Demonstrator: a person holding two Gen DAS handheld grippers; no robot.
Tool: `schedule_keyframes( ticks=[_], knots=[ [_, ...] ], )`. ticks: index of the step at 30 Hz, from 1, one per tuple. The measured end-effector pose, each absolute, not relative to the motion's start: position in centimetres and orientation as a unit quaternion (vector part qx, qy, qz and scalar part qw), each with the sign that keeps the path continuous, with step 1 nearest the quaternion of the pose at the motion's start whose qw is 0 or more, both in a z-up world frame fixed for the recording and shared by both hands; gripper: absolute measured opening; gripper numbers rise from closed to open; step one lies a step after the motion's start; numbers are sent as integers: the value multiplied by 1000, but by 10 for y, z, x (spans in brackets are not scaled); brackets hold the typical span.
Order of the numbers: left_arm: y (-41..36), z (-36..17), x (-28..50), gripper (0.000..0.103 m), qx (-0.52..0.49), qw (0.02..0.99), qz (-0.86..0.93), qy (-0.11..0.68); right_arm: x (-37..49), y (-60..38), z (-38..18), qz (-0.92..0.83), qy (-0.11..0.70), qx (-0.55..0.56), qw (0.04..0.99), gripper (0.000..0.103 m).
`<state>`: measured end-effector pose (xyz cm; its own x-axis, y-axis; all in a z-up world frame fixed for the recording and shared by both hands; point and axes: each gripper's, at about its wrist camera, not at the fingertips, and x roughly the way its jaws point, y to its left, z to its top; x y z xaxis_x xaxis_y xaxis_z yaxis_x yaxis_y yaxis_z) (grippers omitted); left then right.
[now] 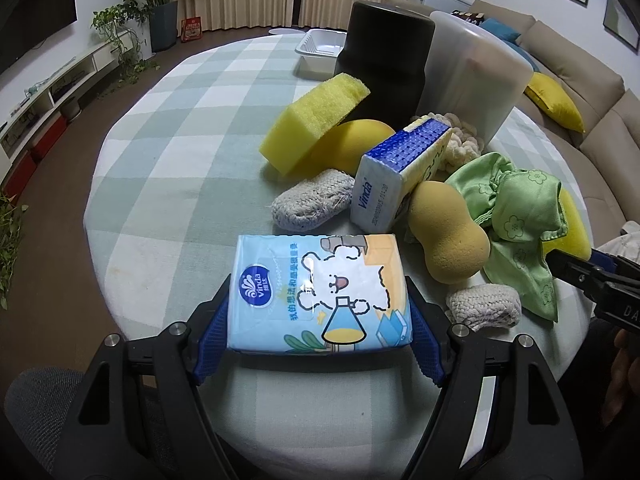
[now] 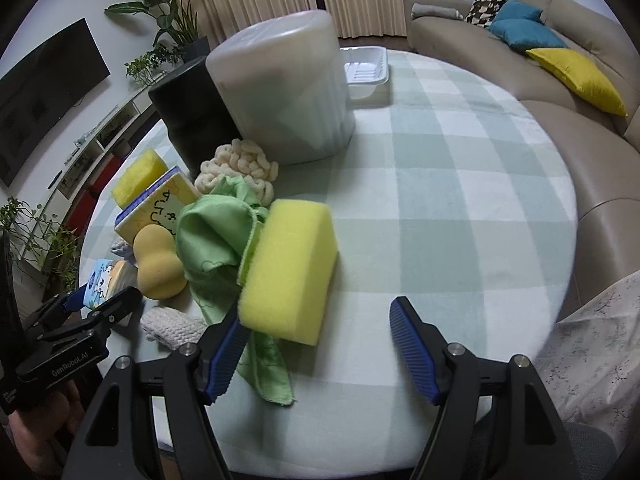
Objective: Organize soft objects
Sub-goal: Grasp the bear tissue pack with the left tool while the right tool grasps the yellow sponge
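My left gripper [image 1: 319, 280] is shut on a light blue tissue pack [image 1: 316, 292], with a blue pad pressed on each side of it, near the table's front edge. Beyond the pack lies a pile: a yellow sponge block [image 1: 316, 116], a blue and yellow tissue pack [image 1: 400, 172], a gourd-shaped beige sponge [image 1: 444, 232], a green cloth [image 1: 516, 220] and two woven scrubbers [image 1: 308, 200]. My right gripper [image 2: 318, 308] is open. Its left finger touches the near corner of another yellow sponge [image 2: 288, 272], which rests on the green cloth [image 2: 212, 232]. The right finger stands apart from it.
A black bin [image 1: 384, 56] and a translucent white bin [image 2: 284, 92] stand upside down behind the pile, with a white tray [image 2: 366, 68] further back. The round table [image 2: 460, 200] has a green check cloth. A beige sofa curves along the right side.
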<state>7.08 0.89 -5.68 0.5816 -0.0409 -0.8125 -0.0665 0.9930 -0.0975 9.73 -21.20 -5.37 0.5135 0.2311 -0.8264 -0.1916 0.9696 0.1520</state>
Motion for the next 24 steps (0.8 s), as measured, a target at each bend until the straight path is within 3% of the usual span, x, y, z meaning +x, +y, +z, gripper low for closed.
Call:
schedule_keyframes(
  ticks=[12, 15, 19, 24],
  knots=[
    [6, -58, 71, 74, -47, 890, 7, 453, 110, -200, -60, 117, 480, 3, 870, 70],
    [6, -58, 70, 74, -41, 892, 6, 451, 114, -193, -64, 120, 475, -8, 872, 59],
    [8, -56, 69, 73, -49, 892, 1, 450, 111, -198, -63, 123, 473, 2, 873, 28],
    [11, -56, 67, 73, -56, 891, -5, 451, 103, -198, -60, 129, 464, -4, 876, 27]
  ],
)
